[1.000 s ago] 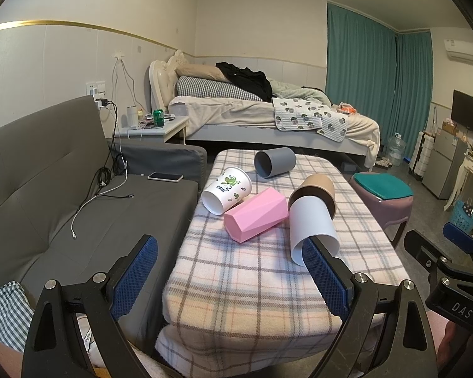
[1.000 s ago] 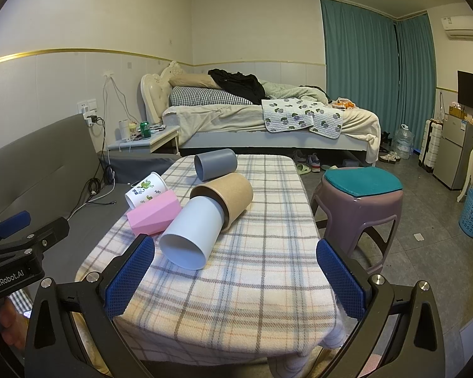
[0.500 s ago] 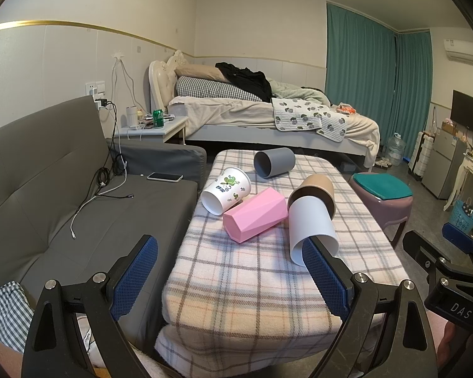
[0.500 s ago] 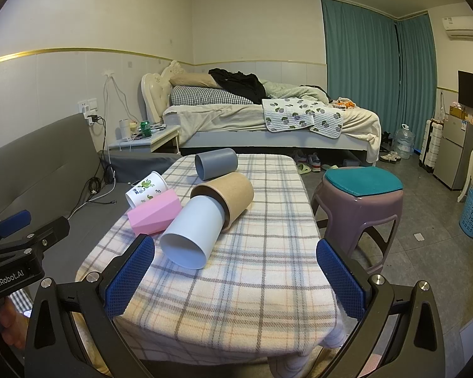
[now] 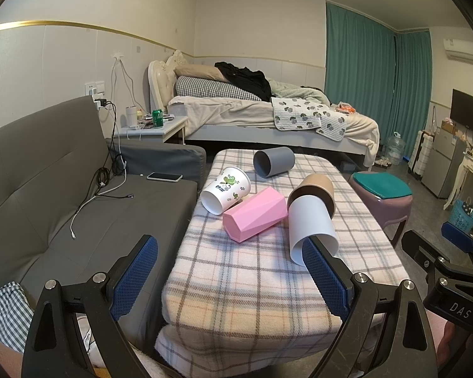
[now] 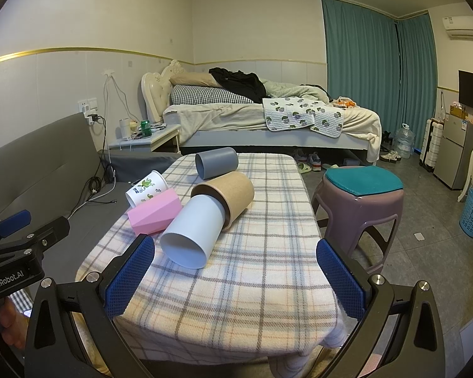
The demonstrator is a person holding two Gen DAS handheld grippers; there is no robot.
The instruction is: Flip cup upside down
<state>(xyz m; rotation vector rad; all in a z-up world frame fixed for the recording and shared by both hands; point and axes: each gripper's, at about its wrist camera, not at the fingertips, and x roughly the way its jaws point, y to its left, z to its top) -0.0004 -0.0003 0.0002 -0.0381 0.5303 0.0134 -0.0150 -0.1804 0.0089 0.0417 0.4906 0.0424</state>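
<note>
Several cups lie on their sides on a plaid-covered table [image 5: 252,283] [image 6: 252,283]: a pale blue cup [image 5: 310,223] [image 6: 192,236] nearest me, a brown cup [image 5: 313,189] [image 6: 230,193] behind it, a pink faceted cup [image 5: 255,214] [image 6: 156,212], a white cup with green print [image 5: 225,193] [image 6: 145,187], and a grey cup [image 5: 272,161] [image 6: 216,162] at the far end. My left gripper [image 5: 233,280] is open and empty before the table's near edge. My right gripper [image 6: 236,280] is open and empty, the blue cup just past its left finger.
A grey sofa [image 5: 47,189] with a phone [image 5: 164,176] and cables stands left of the table. A purple stool with a teal cushion [image 6: 362,195] stands to the right. A bed [image 6: 268,119] and a nightstand [image 5: 151,129] lie beyond.
</note>
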